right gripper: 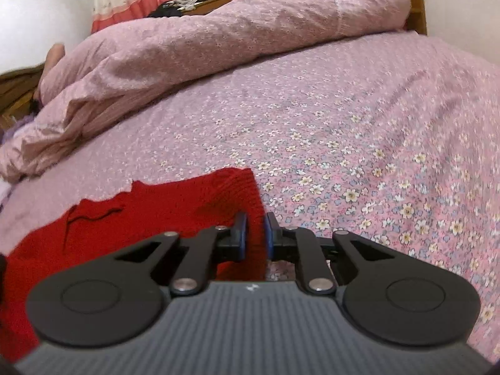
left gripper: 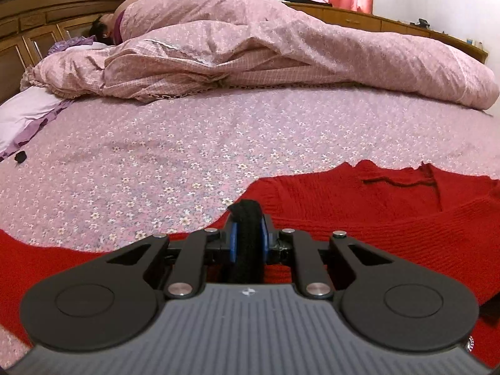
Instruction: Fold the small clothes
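Red knit garment [left gripper: 359, 206] spread on bed [left gripper: 156, 156]. Left gripper [left gripper: 248, 218] clenched on dark fabric piece; right gripper [right gripper: 255, 228] clamps garment's edge, likely for fold.

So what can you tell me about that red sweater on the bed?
The red sweater is a ribbed knit, spread mostly flat on the flowery pink bedsheet. A loose dark thread lies on it, near a slit-like opening. The right hand-held gripper pinches its edge. The left hand-held gripper sits over it, clamping something black.
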`<state>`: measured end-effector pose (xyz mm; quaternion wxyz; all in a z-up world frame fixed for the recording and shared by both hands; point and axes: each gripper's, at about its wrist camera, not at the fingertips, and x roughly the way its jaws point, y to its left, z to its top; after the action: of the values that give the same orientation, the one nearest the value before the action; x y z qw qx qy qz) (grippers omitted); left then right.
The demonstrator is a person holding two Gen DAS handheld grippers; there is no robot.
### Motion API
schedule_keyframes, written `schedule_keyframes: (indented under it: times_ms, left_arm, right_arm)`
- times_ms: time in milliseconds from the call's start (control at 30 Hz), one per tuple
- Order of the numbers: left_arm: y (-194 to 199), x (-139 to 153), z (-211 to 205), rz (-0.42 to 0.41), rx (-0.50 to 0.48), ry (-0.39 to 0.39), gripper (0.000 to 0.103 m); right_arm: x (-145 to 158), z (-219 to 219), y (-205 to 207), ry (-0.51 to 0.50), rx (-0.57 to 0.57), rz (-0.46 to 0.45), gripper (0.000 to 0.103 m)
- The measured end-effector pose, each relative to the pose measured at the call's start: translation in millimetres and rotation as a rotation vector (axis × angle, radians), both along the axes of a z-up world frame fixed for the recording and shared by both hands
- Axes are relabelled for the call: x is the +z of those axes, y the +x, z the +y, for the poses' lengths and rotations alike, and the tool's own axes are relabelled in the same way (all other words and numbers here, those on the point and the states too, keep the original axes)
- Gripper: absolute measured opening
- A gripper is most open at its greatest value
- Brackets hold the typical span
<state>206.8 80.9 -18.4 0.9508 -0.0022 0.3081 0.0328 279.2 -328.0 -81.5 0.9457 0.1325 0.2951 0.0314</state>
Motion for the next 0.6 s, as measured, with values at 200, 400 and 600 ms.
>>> schedule_keyframes:
  times_ms: [200,400,600]
  left_arm:
    - [3.6,13.5,-5.3,-0.064,-0.030,0.040,0.018]
    - [31.6,-10.1,-4.3,0.029,-0.033,0.078,0.019]
    - [28.5,-9.8,-2.6,0.017,-0.031,0.116,0.041]
  right_arm:
    - [0.1,-0.2,-0.9,-0.012,-0.009,-0.008,0.015]
    - [0.8,5.9,-2.3,-0.051,0.000,-0.009,0.017]
    - [20.9,15.4,-13.3,-0.097,-0.002,-0.006,0.018]
